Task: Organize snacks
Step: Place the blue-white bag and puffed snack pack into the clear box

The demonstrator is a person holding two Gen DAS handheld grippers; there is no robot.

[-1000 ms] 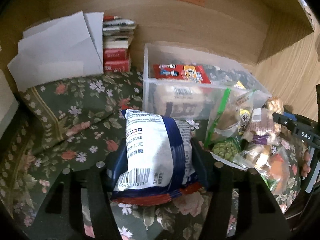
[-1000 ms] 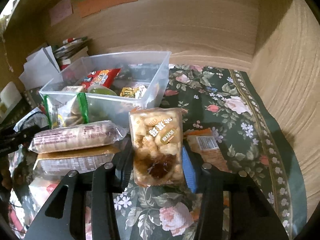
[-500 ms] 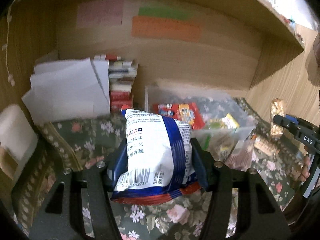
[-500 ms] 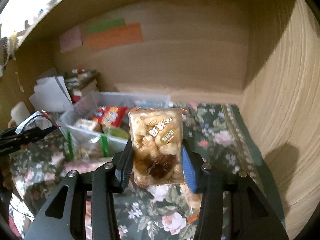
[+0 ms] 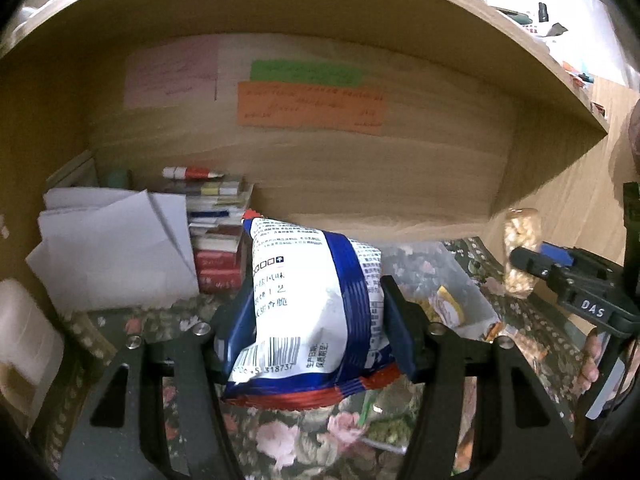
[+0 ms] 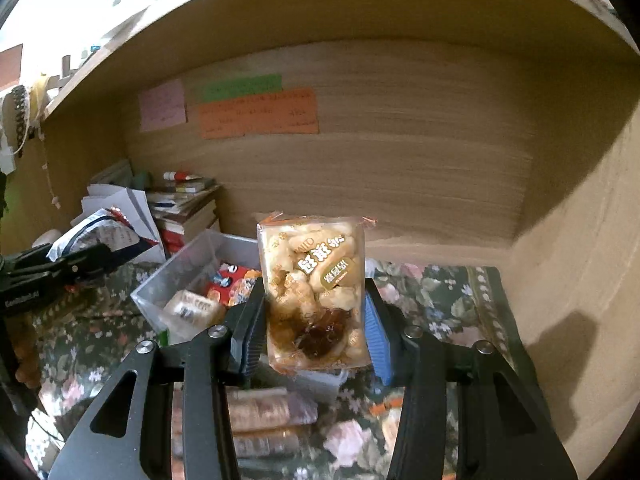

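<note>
Left tongs (image 5: 316,316) clamp a blue-and-white snack bag (image 5: 312,304) and right tongs (image 6: 314,320) clamp a clear rice-cracker packet (image 6: 314,292), both held above the clear plastic bin (image 6: 188,276), likely for dropping in.

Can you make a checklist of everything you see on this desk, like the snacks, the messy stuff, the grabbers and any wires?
Surface: flowered cloth covering the desk inside a wooden nook.
Job's things: clear plastic bin holding several packets; blue and white snack bag; clear pack of puffed snacks; more wrapped snacks lying on the cloth in front of the bin.
Clutter: loose white papers; stack of books; coloured notes stuck on the back wall.
Grippers: left gripper shut on the blue and white snack bag; right gripper shut on the clear pack of puffed snacks; both above the cloth.
Cables: nothing seen.
Surroundings: wooden shelf overhead, wooden side wall.
</note>
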